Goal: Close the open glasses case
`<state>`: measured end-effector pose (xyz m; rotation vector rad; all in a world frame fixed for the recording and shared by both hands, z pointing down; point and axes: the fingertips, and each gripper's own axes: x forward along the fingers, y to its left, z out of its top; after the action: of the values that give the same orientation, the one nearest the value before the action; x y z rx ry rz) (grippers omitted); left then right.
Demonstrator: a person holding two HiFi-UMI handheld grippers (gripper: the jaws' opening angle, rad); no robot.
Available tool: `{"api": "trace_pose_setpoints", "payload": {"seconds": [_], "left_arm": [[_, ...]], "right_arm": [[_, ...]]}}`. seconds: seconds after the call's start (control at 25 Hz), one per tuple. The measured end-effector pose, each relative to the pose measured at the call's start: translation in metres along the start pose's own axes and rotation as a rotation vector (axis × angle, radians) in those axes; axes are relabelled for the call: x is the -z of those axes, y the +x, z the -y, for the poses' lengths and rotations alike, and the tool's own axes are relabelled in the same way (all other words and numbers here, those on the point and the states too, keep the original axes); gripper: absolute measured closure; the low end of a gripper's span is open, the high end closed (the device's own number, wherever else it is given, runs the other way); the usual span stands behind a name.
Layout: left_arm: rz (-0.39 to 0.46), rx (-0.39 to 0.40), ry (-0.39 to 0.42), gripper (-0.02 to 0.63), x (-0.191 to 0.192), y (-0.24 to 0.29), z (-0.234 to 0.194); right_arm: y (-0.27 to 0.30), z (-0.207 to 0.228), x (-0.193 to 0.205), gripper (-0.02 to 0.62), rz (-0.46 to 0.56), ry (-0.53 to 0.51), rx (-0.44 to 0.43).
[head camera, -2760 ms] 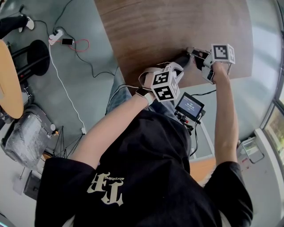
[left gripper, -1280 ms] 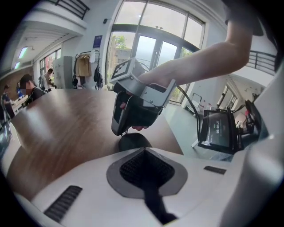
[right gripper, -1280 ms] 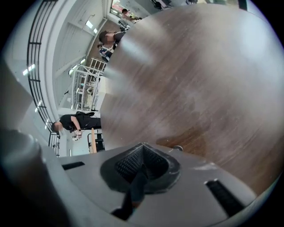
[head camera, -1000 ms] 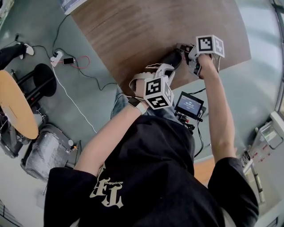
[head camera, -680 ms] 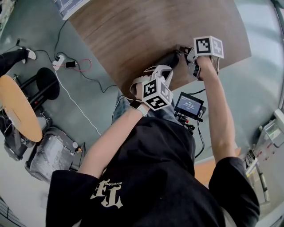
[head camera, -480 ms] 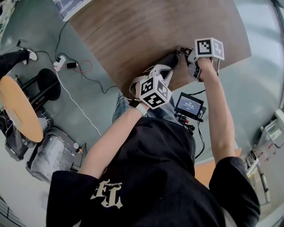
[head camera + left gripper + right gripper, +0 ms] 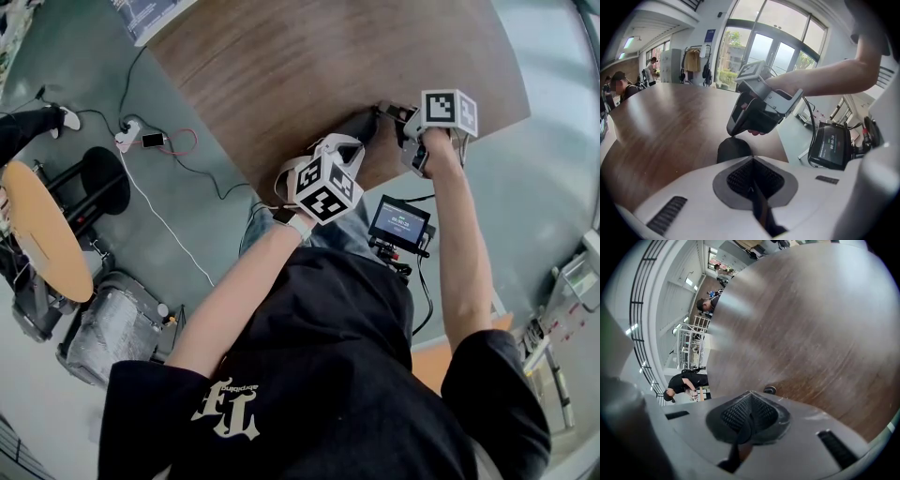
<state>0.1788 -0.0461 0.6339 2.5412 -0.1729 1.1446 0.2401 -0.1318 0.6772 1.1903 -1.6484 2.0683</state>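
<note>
The black glasses case (image 7: 362,125) lies on the brown wooden table (image 7: 309,66) near its front edge, between my two grippers. In the left gripper view only its rounded dark end (image 7: 733,149) shows just past my jaws, so I cannot tell how far its lid stands. My left gripper (image 7: 347,147) sits at the case's near end, pads together with nothing between them. My right gripper (image 7: 388,113) comes in from the right, shut and empty. Its dark tip (image 7: 733,131) rests on top of the case. A sliver of the case (image 7: 769,390) peeks over the right pads.
A small monitor (image 7: 399,223) on a cabled mount hangs below the table edge by my body. The table edge runs just behind both grippers. On the floor to the left are a power strip with cables (image 7: 131,131), a stool (image 7: 103,178) and a round orange table (image 7: 37,234).
My left gripper has rolled about its own line, so its marker cube shows a different face. Both grippers have stayed at the case, and the case has not shifted.
</note>
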Motion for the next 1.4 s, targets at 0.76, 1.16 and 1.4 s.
{"api": "trace_pose_setpoints", "payload": {"seconds": [0.76, 1.16, 1.4], "left_arm": [[-0.01, 0.021, -0.007, 0.601, -0.004, 0.001, 0.0], [-0.002, 0.019, 0.03, 0.601, -0.006, 0.004, 0.001], [-0.01, 0.064, 0.059, 0.6, -0.002, -0.004, 0.007]], "right_arm": [[-0.008, 0.019, 0.05, 0.611, -0.022, 0.079, 0.046], [-0.012, 0.021, 0.047, 0.607, 0.067, 0.11, 0.019], [-0.043, 0.015, 0.044, 0.558, 0.191, 0.096, 0.029]]}}
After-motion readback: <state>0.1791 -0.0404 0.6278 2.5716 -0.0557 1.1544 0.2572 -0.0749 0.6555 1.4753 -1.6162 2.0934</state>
